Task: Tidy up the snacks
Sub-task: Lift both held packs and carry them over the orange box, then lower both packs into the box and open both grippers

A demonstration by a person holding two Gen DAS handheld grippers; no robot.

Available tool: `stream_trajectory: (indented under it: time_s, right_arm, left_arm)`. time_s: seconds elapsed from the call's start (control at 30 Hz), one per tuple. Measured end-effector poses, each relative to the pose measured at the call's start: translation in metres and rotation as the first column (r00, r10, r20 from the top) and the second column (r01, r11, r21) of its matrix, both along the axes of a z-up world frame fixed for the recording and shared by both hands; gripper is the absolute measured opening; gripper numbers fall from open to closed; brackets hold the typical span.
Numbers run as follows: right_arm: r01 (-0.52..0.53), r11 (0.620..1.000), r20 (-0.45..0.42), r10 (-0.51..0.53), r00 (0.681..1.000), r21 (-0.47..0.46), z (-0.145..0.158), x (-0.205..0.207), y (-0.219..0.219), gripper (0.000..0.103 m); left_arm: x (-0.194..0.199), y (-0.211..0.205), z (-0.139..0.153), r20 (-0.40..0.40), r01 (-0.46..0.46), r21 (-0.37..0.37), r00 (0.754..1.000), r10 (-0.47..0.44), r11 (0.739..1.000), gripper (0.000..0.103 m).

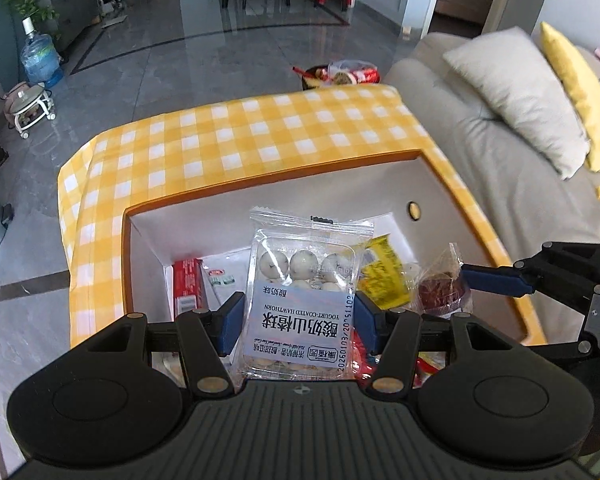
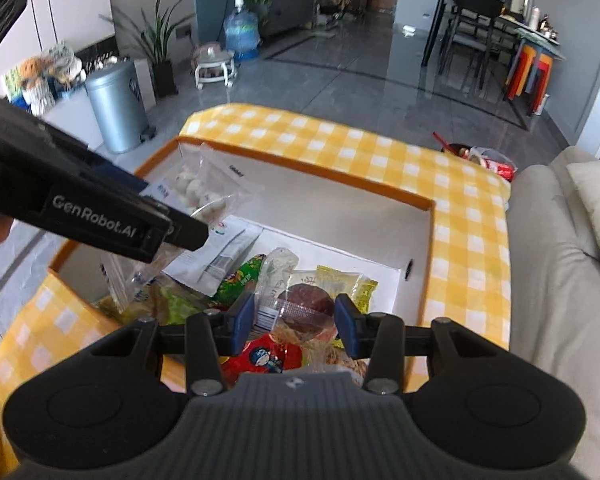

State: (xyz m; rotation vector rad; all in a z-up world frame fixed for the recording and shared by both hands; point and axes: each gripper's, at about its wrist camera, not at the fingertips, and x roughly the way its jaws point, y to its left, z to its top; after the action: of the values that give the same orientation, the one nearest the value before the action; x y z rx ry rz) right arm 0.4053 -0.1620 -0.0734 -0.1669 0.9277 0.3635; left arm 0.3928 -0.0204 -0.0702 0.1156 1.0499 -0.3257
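The left gripper [image 1: 296, 320] is pinching a clear plastic packet of white yogurt-coated hawthorn balls [image 1: 300, 300] between its blue pads, while the right gripper [image 2: 296, 320] is clamping narrowly on a clear-wrapped dark red round snack [image 2: 306, 300]. Both are hanging over the white open box with the orange rim [image 1: 340, 184], sitting on the yellow checked tablecloth [image 1: 240, 128]. Several packets are already lying inside; these two seem not yet placed, so the sorting looks well underway.
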Motion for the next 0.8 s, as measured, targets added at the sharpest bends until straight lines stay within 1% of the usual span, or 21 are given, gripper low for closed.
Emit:
stream_trajectory:
  time_s: [0.17,0.37,0.5,0.57,0.7,0.8]
  right_arm:
    - [-0.041,0.999,-0.034,0.040,0.999,-0.022,-0.016,0.023,0.010,0.042]
    - [-0.084,0.995,-0.086,0.080,0.993,-0.053,-0.035,0.044,0.023,0.042]
    - [-0.105,0.991,-0.119,0.095,0.988,-0.086,-0.047,0.056,0.030,0.042]
    - [-0.108,0.989,-0.133,0.094,0.987,-0.100,-0.053,0.060,0.032,0.042]
    - [-0.120,0.984,-0.158,0.099,0.982,-0.132,-0.065,0.066,0.036,0.042]
    - [-0.141,0.977,-0.173,0.113,0.978,-0.157,-0.073,0.068,0.041,0.042]
  left_arm:
    - [0.023,-0.001,-0.016,-0.026,0.004,0.037,1.000,-0.003,0.999,0.065]
    - [0.038,-0.005,-0.035,-0.063,0.002,0.087,0.998,0.004,0.996,0.065]
    - [0.046,-0.006,-0.048,-0.095,-0.005,0.098,0.995,0.014,0.995,0.065]
    - [0.049,-0.005,-0.056,-0.113,-0.022,0.107,0.993,0.034,0.994,0.065]
    - [0.053,0.001,-0.068,-0.158,-0.062,0.094,0.984,0.077,0.994,0.065]
    - [0.054,0.002,-0.074,-0.168,-0.067,0.114,0.982,0.086,0.991,0.065]
